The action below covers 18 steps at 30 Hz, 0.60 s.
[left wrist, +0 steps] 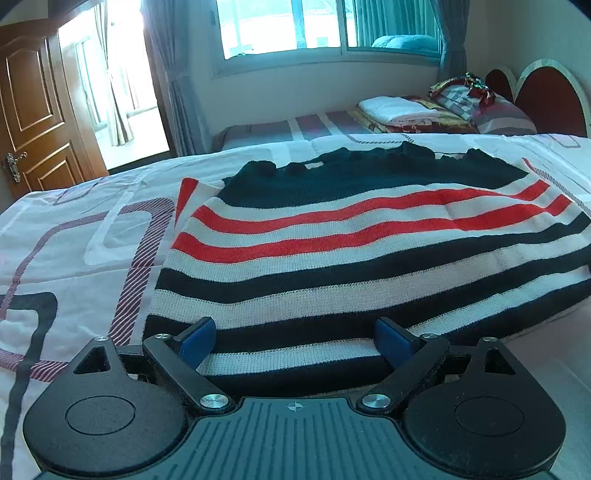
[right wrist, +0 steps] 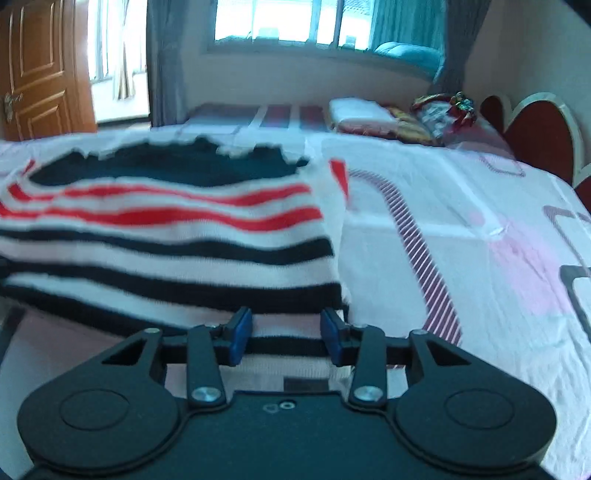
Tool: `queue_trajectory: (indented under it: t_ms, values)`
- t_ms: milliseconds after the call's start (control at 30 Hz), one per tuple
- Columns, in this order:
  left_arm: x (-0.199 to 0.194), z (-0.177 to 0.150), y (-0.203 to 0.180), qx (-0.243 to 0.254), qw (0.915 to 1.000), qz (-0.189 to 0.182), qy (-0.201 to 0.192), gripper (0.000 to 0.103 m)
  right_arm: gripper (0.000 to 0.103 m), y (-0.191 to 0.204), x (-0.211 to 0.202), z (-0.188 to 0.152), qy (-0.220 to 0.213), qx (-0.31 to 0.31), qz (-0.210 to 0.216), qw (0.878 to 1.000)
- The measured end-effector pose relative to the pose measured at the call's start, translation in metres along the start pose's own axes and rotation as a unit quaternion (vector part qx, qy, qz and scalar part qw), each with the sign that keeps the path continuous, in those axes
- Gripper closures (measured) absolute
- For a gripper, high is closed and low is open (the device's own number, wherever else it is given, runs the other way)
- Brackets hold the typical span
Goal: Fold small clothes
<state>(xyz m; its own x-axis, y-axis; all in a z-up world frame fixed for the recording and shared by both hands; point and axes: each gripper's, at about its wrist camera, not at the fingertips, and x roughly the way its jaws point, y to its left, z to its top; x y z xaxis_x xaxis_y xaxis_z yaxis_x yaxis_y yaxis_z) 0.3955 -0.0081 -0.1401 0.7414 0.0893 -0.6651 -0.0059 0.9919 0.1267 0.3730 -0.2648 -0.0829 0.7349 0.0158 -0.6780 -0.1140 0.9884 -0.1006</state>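
Note:
A knitted sweater (left wrist: 332, 236) with black, white and red stripes lies flat on the bed, its black top part farthest from me. My left gripper (left wrist: 295, 341) is open, its blue pads (left wrist: 199, 341) standing wide apart over the sweater's near hem at its left part. In the right wrist view the sweater (right wrist: 166, 236) is blurred. My right gripper (right wrist: 286, 334) is open, partly closed in, with its blue pads (right wrist: 242, 332) on either side of the near hem by the sweater's right corner. Neither gripper holds cloth.
The bed sheet (left wrist: 74, 240) is white with purple and black line patterns. Folded bedding (left wrist: 399, 110) and a pillow (left wrist: 491, 107) lie at the far end by a red headboard (left wrist: 546, 99). A wooden door (left wrist: 33, 110) stands at the left, a window (left wrist: 288, 26) behind.

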Motion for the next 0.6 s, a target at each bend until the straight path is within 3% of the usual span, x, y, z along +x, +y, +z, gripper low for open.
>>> queue_trajectory:
  t_ms: [233,400,500,600]
  values:
    - [-0.014,-0.002,0.01,-0.002,0.9999,0.016,0.001,0.011,0.062,-0.002,-0.019,0.006,-0.03,0.018,0.009,0.999]
    - [-0.043,-0.013,0.041,-0.072,0.9973,0.004,-0.009,0.011,0.062,-0.001,-0.034,0.011,-0.046,0.014,0.017,0.999]
    - [-0.056,-0.028,0.065,-0.178,0.9832,-0.038,-0.014,0.011,0.062,-0.002,-0.042,0.015,-0.056,0.011,0.023,0.998]
    - [-0.054,-0.046,0.082,-0.288,0.9535,-0.086,-0.017,0.011,0.062,0.001,-0.047,0.018,-0.063,0.013,0.036,0.997]
